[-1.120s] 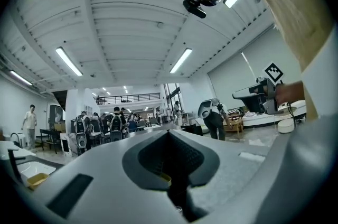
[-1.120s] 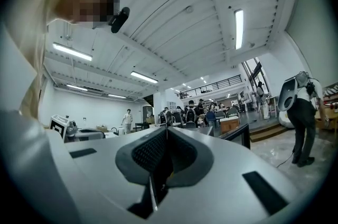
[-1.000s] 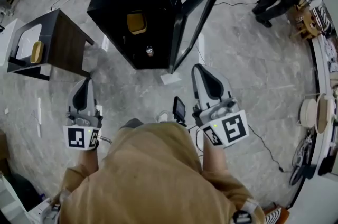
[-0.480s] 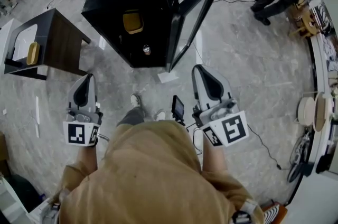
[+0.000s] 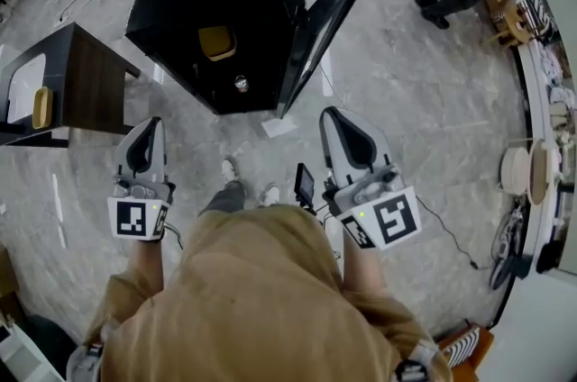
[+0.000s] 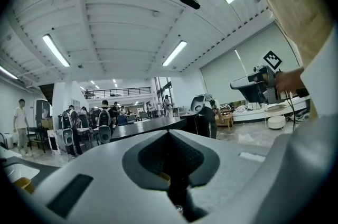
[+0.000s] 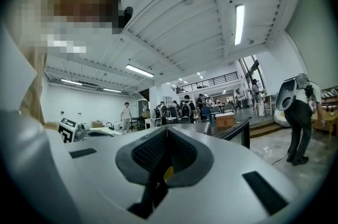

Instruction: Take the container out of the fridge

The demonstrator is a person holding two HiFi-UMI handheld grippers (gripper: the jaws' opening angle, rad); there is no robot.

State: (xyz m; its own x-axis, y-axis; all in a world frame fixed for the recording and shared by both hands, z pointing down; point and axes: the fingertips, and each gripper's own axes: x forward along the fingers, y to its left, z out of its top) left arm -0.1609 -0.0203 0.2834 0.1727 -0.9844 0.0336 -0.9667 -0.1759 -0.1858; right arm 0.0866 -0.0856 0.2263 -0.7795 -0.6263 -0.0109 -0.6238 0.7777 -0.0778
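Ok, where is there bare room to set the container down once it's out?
Open floor right of the fridge door, and white tabletop beside its yellow item. The right-hand counter is crowded with dishes.

No words or numbers are legible; only coded black-and-white square markers (image 5: pixel 132 220) show on the left gripper (image 5: pixel 150 126) and right gripper (image 5: pixel 335 115).

A big open lab hall (mezzanine (image 6: pixel 113 92) at the back): strip lights (image 6: pixel 55 50), marble floor (image 5: pixel 433 101), trailing cables (image 5: pixel 446 230).
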